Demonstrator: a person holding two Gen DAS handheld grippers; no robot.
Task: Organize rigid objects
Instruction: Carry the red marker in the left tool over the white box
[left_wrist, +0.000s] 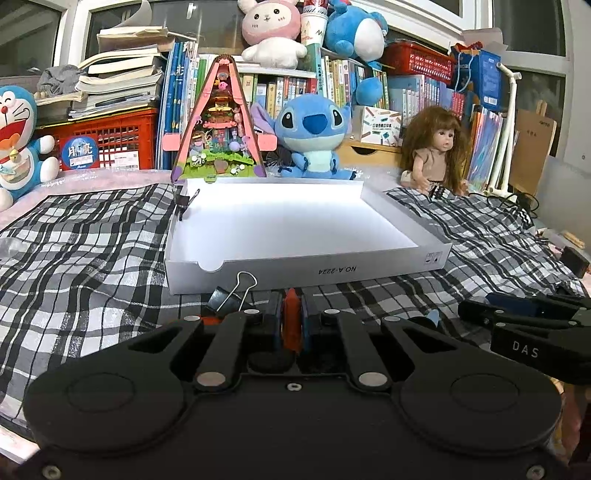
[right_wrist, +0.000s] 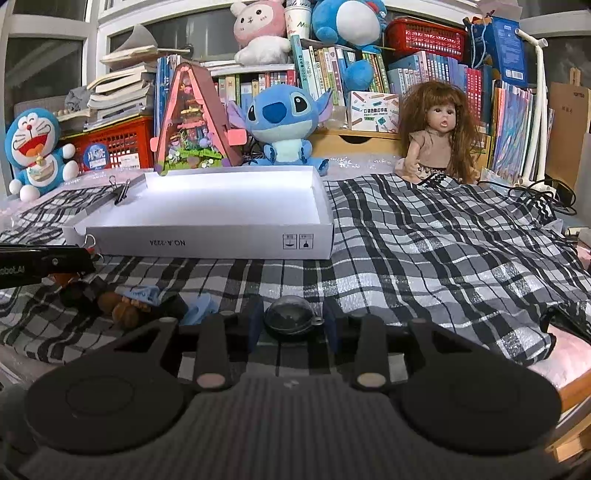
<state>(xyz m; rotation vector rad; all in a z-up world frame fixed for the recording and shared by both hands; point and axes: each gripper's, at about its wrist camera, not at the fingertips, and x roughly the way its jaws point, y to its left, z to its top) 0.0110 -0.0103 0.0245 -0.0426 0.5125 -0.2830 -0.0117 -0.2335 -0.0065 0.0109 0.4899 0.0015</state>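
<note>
My left gripper (left_wrist: 291, 300) is shut on a thin orange-red piece (left_wrist: 291, 326) that stands upright between its blue pads, just in front of the white cardboard tray (left_wrist: 306, 267). A black binder clip (left_wrist: 229, 295) lies on the checked cloth right beside the left finger. In the right wrist view my right gripper (right_wrist: 293, 308) holds a dark round ball (right_wrist: 288, 318) with a small ring; the blue pads sit against its sides. The tray (right_wrist: 207, 243) lies ahead and to the left. The right gripper's fingers (left_wrist: 480, 312) show at the right edge of the left wrist view.
A binder clip (right_wrist: 120, 192) sits on the tray's far left rim. Brown and light blue small things (right_wrist: 127, 308) lie on the cloth beside the left gripper (right_wrist: 44, 266). Plush toys, a doll (right_wrist: 436, 136), a model house (left_wrist: 218, 125) and bookshelves stand behind the tray.
</note>
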